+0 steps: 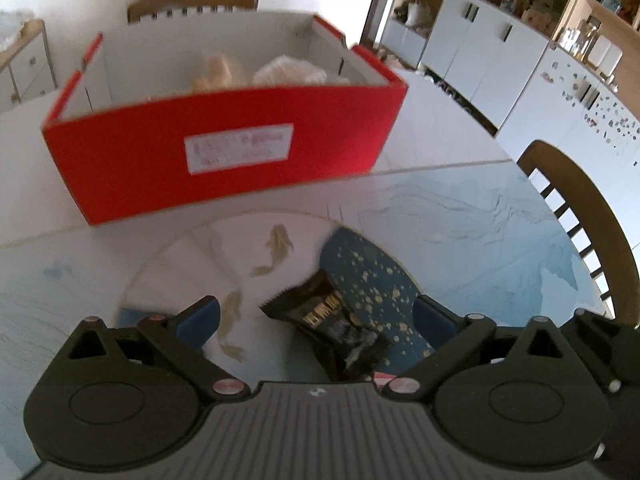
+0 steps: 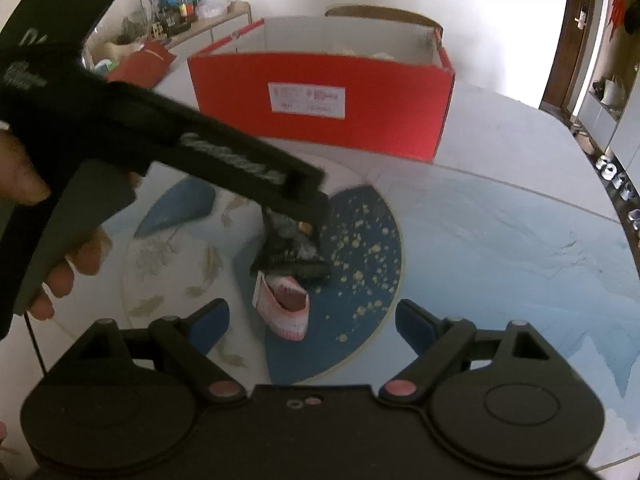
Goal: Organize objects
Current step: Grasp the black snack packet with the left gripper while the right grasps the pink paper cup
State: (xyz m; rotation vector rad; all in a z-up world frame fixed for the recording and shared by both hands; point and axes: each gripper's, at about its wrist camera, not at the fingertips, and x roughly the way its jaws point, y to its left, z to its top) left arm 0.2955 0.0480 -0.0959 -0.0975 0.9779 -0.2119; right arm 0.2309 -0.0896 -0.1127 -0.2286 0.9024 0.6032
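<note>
Done: red box point(image 1: 224, 148) already holds a few pale wrapped items, blurred.
Left: dark snack packet point(image 1: 328, 316) and pink-white packet point(image 2: 286, 308) lie on table point(image 1: 460, 216), near side of box.
L gripper point(image 1: 316, 316): tilted down over dark packet, jaws wide, packet between, pads not pressing.
R gripper point(image 2: 312, 320): tilted down, jaws wide, pink packet just ahead, nothing held.
</note>
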